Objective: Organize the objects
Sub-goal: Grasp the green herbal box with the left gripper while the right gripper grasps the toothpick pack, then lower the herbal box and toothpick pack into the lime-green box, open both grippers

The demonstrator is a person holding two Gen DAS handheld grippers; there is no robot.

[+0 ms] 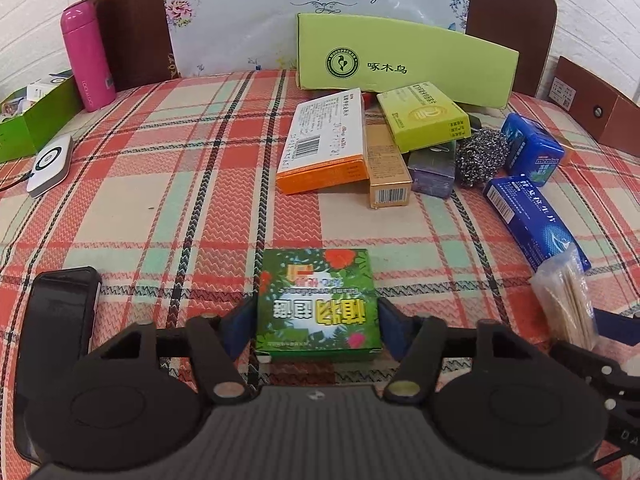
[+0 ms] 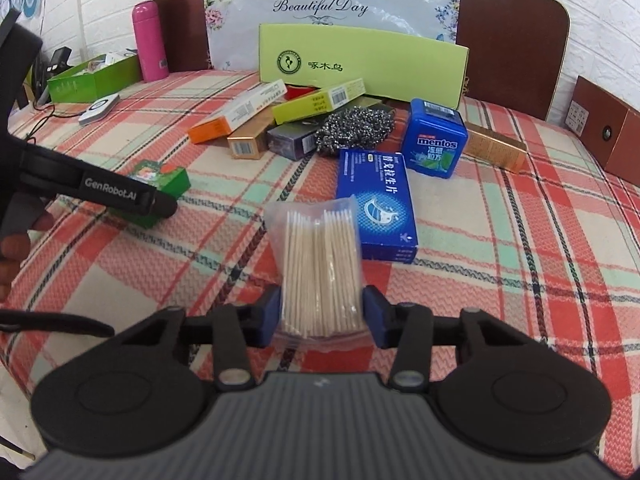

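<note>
Jaws of the left gripper (image 1: 318, 318) clamp the green box (image 1: 318, 304) and those of the right gripper (image 2: 322, 312) pinch the toothpick bag (image 2: 320, 268), seemingly to carry both off the plaid-covered table (image 2: 520, 260) toward the unsorted pile.

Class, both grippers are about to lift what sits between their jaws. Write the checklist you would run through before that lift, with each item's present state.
1. Left gripper jaws against both sides of the green box: ok.
2. Green box centred between the jaws: ok.
3. Right gripper jaws pressing the toothpick bag: ok, though the soft bag may slip.
4. Toothpick bag clear of the blue box: cannot tell, they overlap in view.
5. Grippers apart from each other: ok.
</note>
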